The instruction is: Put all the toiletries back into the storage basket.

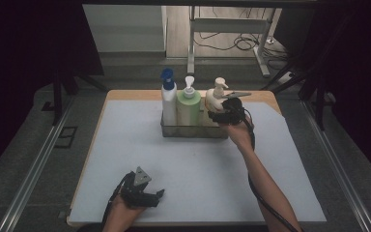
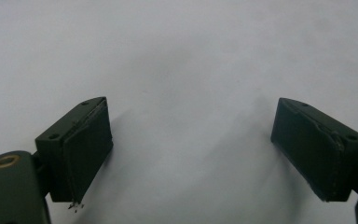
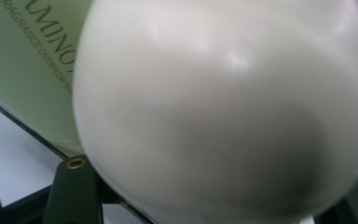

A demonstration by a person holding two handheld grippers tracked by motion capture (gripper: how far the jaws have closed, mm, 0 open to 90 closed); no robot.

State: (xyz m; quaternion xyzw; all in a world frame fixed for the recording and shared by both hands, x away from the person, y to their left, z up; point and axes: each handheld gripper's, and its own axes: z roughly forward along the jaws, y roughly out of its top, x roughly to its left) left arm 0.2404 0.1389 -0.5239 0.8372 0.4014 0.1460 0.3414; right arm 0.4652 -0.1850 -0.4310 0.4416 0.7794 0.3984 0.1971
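The worktop point(image 1: 125, 145) with its pale mat carries a metal tray point(image 1: 193, 130) toward its far edge, and three pump bottles stand in it in a row. The right gripper point(image 1: 228, 112) is at the tray's right end, and the cream bottle point(image 3: 223, 107) sits between its jaws, rounded belly bulging close against the camera; whether the pads actually press on it cannot be told. Just beyond the cream bottle from this gripper stands the green bottle point(image 1: 189, 110), then the blue-capped white one point(image 1: 168, 104). The left gripper point(image 2: 191, 149) hangs over bare mat near the person, jaws spread wide with nothing between them. To do this step well, I would keep the cream bottle upright, centred between the pads, and move it straight up or down so it clears the tray wall and does not nudge its green neighbour.
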